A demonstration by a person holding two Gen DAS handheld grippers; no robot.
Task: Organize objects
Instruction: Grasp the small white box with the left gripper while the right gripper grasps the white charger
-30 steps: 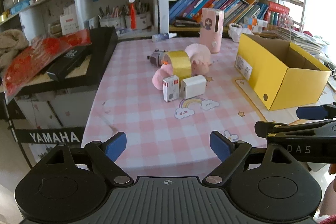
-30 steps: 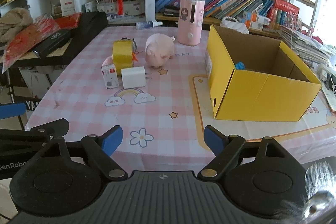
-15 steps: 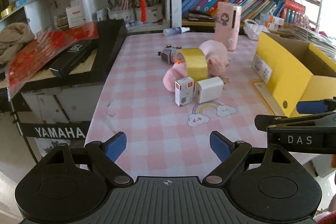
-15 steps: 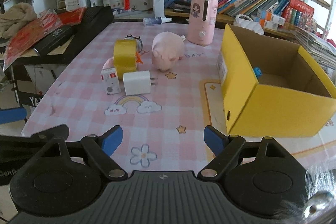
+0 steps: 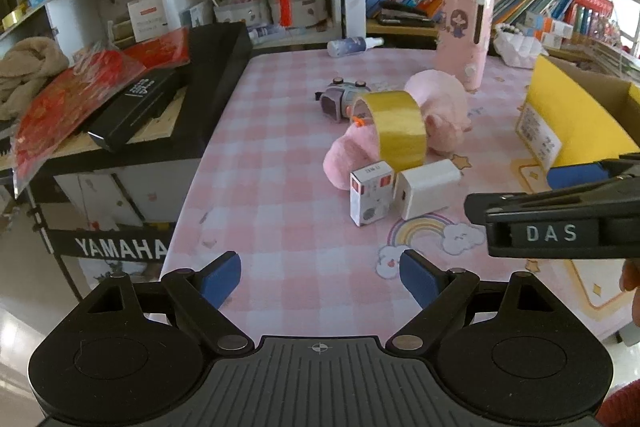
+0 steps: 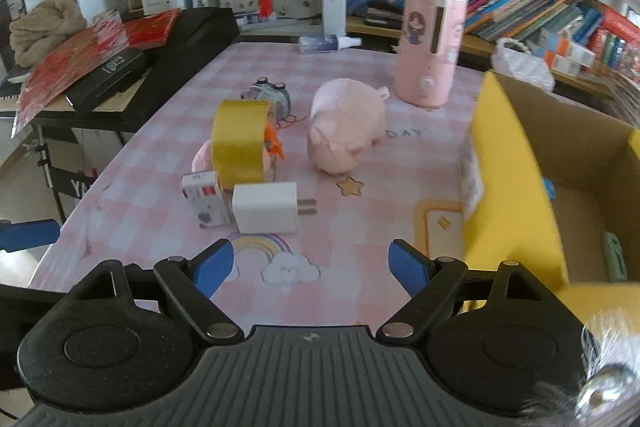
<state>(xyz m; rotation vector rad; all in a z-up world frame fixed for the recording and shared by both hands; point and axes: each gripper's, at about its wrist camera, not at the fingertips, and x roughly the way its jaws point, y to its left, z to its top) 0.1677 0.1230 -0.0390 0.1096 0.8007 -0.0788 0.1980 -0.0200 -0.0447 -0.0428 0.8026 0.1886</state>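
both sets of fingers spread wide and empty: left gripper (image 5: 320, 273) low over the near edge of the desk (image 5: 280, 187), right gripper (image 6: 310, 263) just short of the white charger (image 6: 265, 207). clutter bunched mid-desk: charger touching the small printed box (image 6: 206, 201), gold tape roll (image 6: 240, 141) standing on edge right behind them, a pink plush pig (image 6: 346, 129) a little to the right, a small grey toy (image 6: 270, 95) behind the roll. open yellow box (image 6: 508, 187) at the right, presumably the place for it all, with something blue and something pale green already inside.

likely troubles: closing on the charger while catching the printed box too, given the contact between them; nudging the upright roll and sending it rolling off toward the desk's left edge; prongs on the charger's right side snagging a finger. crowding between the two tools, close side by side in the left view, and a clip against the yellow wall near the right fingers.
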